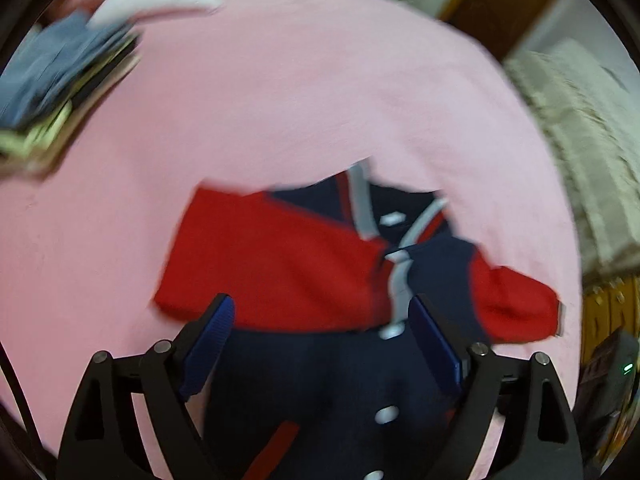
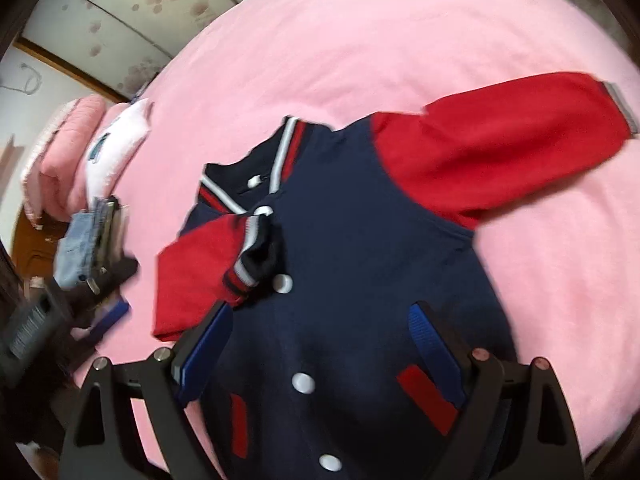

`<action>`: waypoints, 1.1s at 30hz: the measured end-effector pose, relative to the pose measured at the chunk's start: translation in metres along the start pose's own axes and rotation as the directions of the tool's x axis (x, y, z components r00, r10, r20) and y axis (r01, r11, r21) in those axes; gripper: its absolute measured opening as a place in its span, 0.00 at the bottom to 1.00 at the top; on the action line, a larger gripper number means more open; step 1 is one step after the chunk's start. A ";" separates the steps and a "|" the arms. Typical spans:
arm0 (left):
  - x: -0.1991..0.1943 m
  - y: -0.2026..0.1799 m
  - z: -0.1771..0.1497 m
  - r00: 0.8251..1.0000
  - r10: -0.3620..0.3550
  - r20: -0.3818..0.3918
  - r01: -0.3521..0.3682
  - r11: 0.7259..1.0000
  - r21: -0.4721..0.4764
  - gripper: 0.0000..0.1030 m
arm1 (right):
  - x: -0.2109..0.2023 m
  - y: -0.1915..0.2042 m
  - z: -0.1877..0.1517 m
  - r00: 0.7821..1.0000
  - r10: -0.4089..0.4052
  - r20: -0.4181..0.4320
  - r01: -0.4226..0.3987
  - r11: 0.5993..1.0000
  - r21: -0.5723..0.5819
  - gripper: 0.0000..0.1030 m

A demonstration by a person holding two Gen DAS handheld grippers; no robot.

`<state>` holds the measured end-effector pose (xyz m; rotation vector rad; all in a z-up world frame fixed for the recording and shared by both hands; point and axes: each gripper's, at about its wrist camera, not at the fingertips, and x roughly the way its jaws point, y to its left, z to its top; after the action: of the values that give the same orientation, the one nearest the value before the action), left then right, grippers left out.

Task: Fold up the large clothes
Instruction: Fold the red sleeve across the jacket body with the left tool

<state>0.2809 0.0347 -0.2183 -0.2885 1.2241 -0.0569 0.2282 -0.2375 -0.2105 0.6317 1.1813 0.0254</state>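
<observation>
Right wrist view: the navy jacket [image 2: 360, 264] with red sleeves lies flat on the pink bed [image 2: 360, 40], one sleeve folded across its front. Right claw [image 2: 320, 316] and left claw [image 1: 320, 312] both hover apart above it, gripping nothing.

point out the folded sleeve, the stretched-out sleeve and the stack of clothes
folded sleeve [image 2: 196, 264], right wrist view, on the red cloth lying across the jacket front
stretched-out sleeve [image 2: 500, 136], right wrist view, on the red middle of the arm
stack of clothes [image 1: 60, 92], left wrist view, on the blue piece on top
</observation>
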 end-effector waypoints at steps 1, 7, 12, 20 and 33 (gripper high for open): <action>0.007 0.011 -0.001 0.999 0.026 -0.035 -0.027 0.999 -0.030 0.85 | 0.007 0.003 0.004 0.999 0.034 -0.017 -0.034 0.999 -0.004 0.87; 0.046 0.069 -0.028 0.965 0.150 -0.215 -0.180 0.975 -0.127 0.85 | 0.061 0.037 0.018 0.987 0.106 -0.124 -0.113 0.992 -0.051 0.61; 0.051 0.068 -0.032 0.943 0.290 -0.163 -0.305 0.949 -0.078 0.85 | 0.090 0.058 0.031 0.981 0.105 -0.163 -0.123 0.987 -0.100 0.12; 0.050 0.065 -0.033 0.938 0.308 -0.157 -0.331 0.932 -0.148 0.85 | 0.024 0.032 0.047 1.000 0.005 -0.002 -0.005 0.986 -0.166 0.12; -0.004 0.011 -0.048 0.969 0.223 0.105 -0.216 0.973 -0.081 0.85 | -0.009 0.004 0.055 0.995 -0.013 0.095 0.036 0.969 -0.244 0.37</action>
<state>0.2340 0.0367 -0.2319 -0.2113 1.1398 0.1917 0.2734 -0.2613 -0.1886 0.3956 1.0756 0.1186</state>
